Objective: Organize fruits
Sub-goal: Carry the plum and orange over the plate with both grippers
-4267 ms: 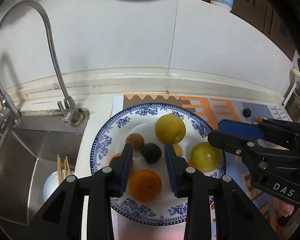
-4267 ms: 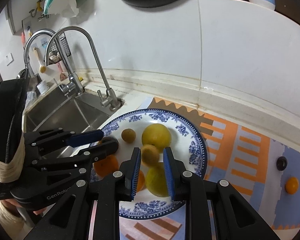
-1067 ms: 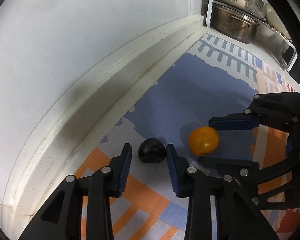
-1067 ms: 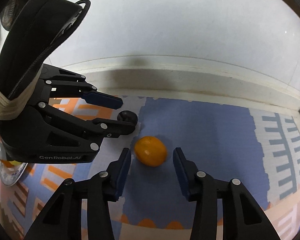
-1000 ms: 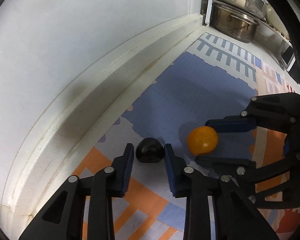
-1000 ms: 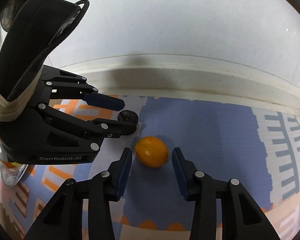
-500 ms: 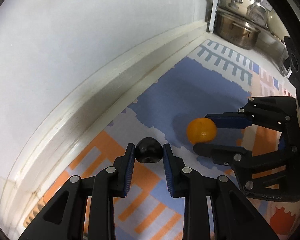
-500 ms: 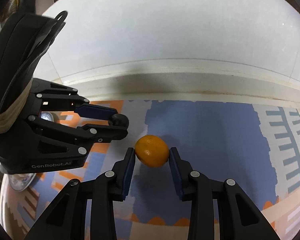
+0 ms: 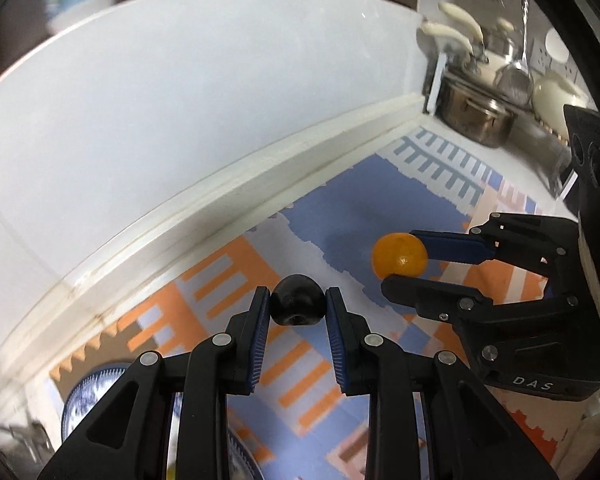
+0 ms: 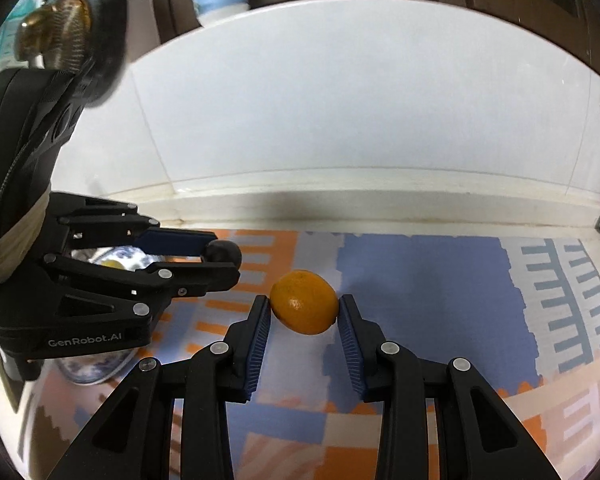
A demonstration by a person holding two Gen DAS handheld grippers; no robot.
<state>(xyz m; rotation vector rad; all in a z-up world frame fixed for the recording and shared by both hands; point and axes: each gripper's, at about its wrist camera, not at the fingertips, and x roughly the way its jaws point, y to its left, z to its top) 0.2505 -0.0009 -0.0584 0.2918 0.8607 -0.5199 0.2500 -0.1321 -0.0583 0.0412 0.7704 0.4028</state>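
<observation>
Left gripper (image 9: 298,307): I have it clamped on a small dark round fruit (image 9: 298,306), both blue pads pressed against its sides, at the centre of the left wrist view. In the right wrist view I see this same gripper (image 10: 220,258) at mid left with the dark fruit (image 10: 223,253) at its tip.
Right gripper (image 10: 304,310): I have it closed on an orange (image 10: 304,302), the pads touching it left and right, at the centre of the right wrist view. In the left wrist view it (image 9: 400,260) comes in from the right edge with the orange (image 9: 399,255) between its fingers.
Height: I see mat pattern below each fruit, but I cannot tell how far either is off it.
Spacing: the two fruits are near each other but apart, the orange to the right of the dark fruit in the left wrist view.
Counter (image 9: 512,152): I see it covered by a patterned mat (image 9: 228,268) in orange, blue and white, running along the white tiled wall (image 10: 340,120).
Plate (image 9: 86,384): a blue-and-white patterned plate shows at the lower left of the left wrist view, partly behind my left gripper; something yellow lies on it, too hidden to name.
Background: a steel pot (image 9: 474,114) sits at the upper right of the left wrist view, with pale kitchenware behind it.
</observation>
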